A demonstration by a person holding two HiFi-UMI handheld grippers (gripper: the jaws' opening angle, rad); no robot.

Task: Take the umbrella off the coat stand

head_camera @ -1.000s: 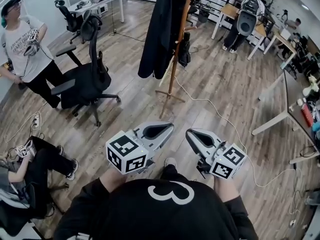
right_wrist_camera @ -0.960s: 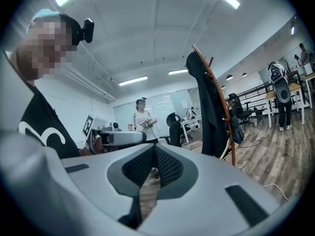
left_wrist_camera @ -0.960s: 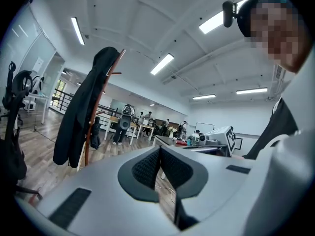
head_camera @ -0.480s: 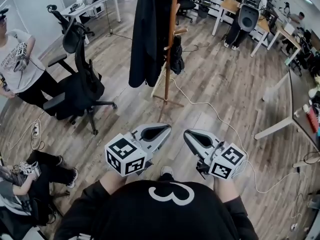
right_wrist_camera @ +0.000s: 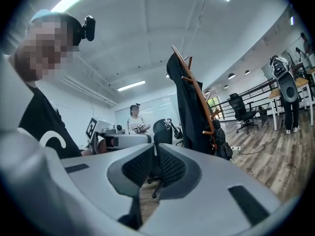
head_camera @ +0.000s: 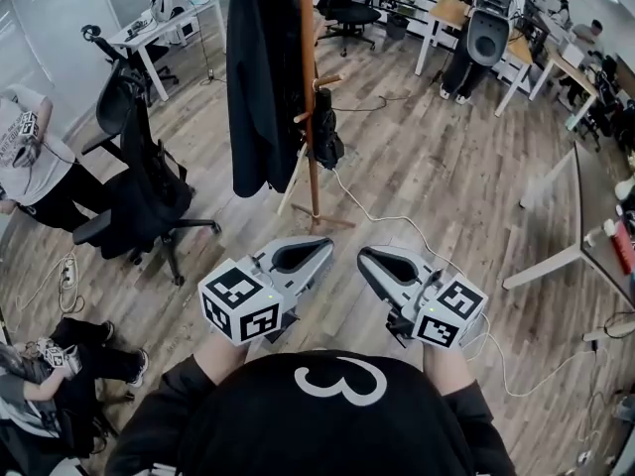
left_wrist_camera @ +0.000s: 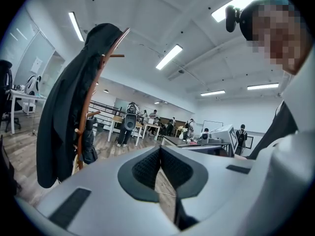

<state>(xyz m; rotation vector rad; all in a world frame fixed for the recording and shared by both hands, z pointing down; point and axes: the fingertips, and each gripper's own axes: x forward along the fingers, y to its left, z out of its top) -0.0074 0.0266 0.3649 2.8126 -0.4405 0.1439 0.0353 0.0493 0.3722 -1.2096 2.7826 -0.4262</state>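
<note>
- The room was an open office with a plank floor (head_camera: 466, 186), desks (head_camera: 451, 13) along the far side and a black office chair (head_camera: 139, 181) off to the left. Other people stood or sat at its edges.
- The wooden coat stand (head_camera: 314, 181) stood straight ahead of the person, well apart from both grippers. A long dark coat (head_camera: 260, 77) draped its left side.
- The umbrella (head_camera: 325, 135) was a short dark folded bundle hanging low on the stand's right side from a side peg (head_camera: 327, 80), just beside the pole. The left gripper view (left_wrist_camera: 88, 144) and the right gripper view (right_wrist_camera: 219, 139) both showed it there, clear of the coat.
- The left gripper (head_camera: 325, 245) had its jaws pressed together with nothing between them. Its own view showed the pads meeting at the tips (left_wrist_camera: 160, 150).
- The right gripper (head_camera: 363, 255) was likewise closed and empty, its ribbed pads touching (right_wrist_camera: 155, 149).
- Handling, as a judgement: a compact umbrella like this should be light. It would be soft and slack in the fabric, but stiff along the folded shaft inside.
- The loose cloth could slide or bunch under the pads, so the middle of the bundle, squeezed across the shaft, looked the safer hold.
- How it hung on the peg, by strap or by handle, was too small to tell. It would probably need lifting up and outward off the peg, not a straight pull.
- Either gripper would first have to open its jaws.
</note>
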